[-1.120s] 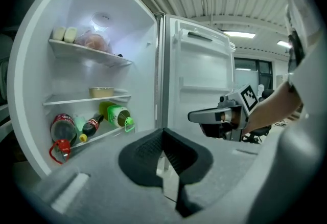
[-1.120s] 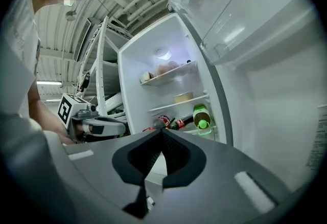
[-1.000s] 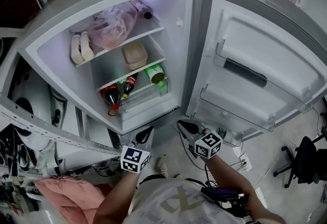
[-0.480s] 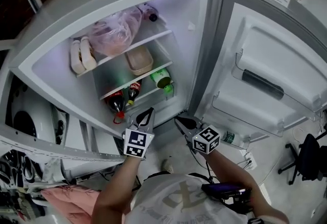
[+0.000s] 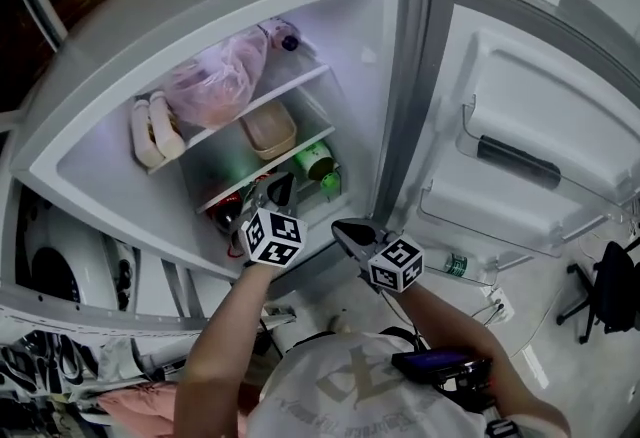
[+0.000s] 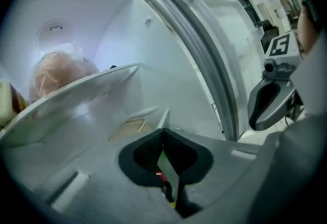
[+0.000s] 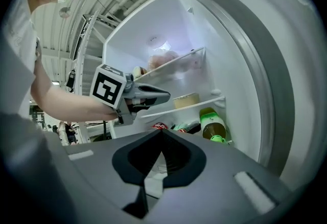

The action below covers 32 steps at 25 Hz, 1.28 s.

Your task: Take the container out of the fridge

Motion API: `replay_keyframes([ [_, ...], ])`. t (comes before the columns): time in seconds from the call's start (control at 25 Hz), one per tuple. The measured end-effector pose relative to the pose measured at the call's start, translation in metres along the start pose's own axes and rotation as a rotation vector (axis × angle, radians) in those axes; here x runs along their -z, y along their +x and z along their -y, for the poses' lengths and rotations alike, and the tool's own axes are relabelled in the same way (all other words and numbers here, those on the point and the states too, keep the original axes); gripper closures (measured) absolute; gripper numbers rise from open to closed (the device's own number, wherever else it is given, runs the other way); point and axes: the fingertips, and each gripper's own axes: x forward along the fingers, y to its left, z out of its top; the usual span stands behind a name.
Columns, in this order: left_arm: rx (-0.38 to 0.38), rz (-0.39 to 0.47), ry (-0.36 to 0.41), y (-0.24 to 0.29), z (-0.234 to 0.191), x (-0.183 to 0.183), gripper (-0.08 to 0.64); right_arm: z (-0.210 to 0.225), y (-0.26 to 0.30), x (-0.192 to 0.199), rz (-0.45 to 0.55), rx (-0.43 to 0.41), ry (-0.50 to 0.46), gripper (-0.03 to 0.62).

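Observation:
A tan lidded container point(image 5: 268, 130) sits on the middle shelf of the open fridge point(image 5: 100, 116); it also shows in the left gripper view as the container point(image 6: 127, 128) and in the right gripper view as the container point(image 7: 186, 100). My left gripper point(image 5: 278, 188) is shut and empty, its tip at the front of the lower shelf, below the container. In its own view the left gripper point(image 6: 163, 132) has its jaws touching. My right gripper point(image 5: 345, 229) hangs outside the fridge at the lower right, with jaws together. The right gripper point(image 7: 161, 132) holds nothing.
A pink plastic bag point(image 5: 215, 81) and two pale packs point(image 5: 150, 131) fill the top shelf. A green bottle point(image 5: 315, 163) and cola bottles point(image 5: 228, 211) lie on the lower shelf. The fridge door point(image 5: 530, 126) stands open at the right. A water bottle point(image 5: 462, 266) lies on the floor.
My left gripper has moved up and forward, from below the fridge opening to the front of the lower shelf. The right gripper has barely shifted.

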Motion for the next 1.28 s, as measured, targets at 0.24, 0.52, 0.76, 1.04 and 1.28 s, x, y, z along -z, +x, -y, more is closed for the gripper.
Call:
replay_keyframes([
  [0.24, -0.031, -0.071, 0.104, 0.031, -0.033, -0.002, 0.558, 0.01, 0.006, -0.001, 0.01, 0.021, 0.011, 0.584],
  [0.52, -0.03, -0.163, 0.219, 0.058, -0.049, 0.01, 0.482, 0.02, 0.012, -0.001, 0.019, 0.032, 0.03, 0.584],
  [0.76, -0.022, -0.233, 0.4, 0.072, -0.051, 0.021, 0.465, 0.026, 0.015, 0.001, 0.02, 0.041, 0.041, 0.584],
  [1.04, -0.012, -0.296, 0.504, 0.083, -0.048, 0.029, 0.465, 0.03, 0.018, -0.002, 0.027, 0.046, 0.042, 0.584],
  [1.28, -0.021, -0.307, 0.485, 0.088, -0.054, 0.033, 0.499, 0.034, 0.018, -0.001, 0.028, 0.055, 0.054, 0.584],
])
